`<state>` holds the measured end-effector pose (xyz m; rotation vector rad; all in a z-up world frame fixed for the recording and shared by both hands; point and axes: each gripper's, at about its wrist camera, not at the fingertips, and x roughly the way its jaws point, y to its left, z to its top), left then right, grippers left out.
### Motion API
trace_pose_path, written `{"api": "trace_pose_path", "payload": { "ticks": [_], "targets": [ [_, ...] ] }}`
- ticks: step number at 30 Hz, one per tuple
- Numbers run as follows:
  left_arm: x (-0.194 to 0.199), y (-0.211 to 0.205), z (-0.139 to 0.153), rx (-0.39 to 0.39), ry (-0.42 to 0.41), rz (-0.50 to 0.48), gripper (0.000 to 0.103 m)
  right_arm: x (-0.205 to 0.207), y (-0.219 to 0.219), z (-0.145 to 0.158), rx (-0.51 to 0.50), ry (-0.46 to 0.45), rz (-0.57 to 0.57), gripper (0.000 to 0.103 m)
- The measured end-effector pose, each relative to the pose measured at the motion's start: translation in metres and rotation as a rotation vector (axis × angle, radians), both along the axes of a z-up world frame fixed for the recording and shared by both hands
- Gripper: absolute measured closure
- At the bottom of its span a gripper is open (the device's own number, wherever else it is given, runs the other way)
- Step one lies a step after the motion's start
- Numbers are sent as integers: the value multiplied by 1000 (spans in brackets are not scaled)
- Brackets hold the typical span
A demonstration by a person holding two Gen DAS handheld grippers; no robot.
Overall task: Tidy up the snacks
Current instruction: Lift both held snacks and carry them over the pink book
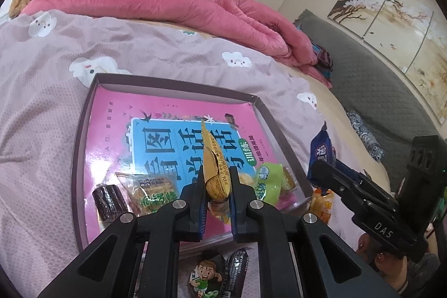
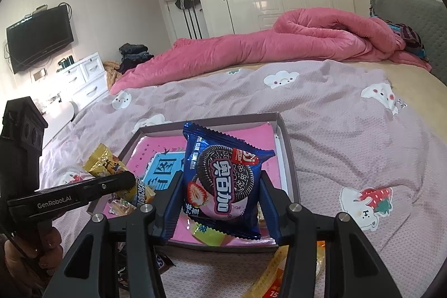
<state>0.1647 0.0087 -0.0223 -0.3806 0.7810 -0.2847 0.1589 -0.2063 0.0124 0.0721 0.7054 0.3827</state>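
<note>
Left gripper [image 1: 218,196]: jaws clenched on a gold snack packet [image 1: 213,172], held edge-on above the near part of the shallow box [image 1: 83,136]; right gripper [image 2: 222,203]: jaws grasping a blue cookie packet [image 2: 223,178] by its sides, upright over the box's near right part; box interior: pink book cover, with a dark wrapped roll [image 1: 107,198], a clear-and-green packet [image 1: 149,193] and a lime-green packet [image 1: 268,180] along the near edge; box rests on the mauve cloud-print bedspread [image 2: 335,130]; pink quilt [image 2: 265,46] bunched at the far side.
</note>
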Motion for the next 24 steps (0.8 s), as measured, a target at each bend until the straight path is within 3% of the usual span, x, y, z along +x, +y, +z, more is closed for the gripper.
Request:
{"api": "trace_pose_path", "payload": {
  "ticks": [24],
  "targets": [
    [9, 4, -15, 3, 18, 2, 90, 10, 28, -29, -125, 54, 67, 52]
  ]
}}
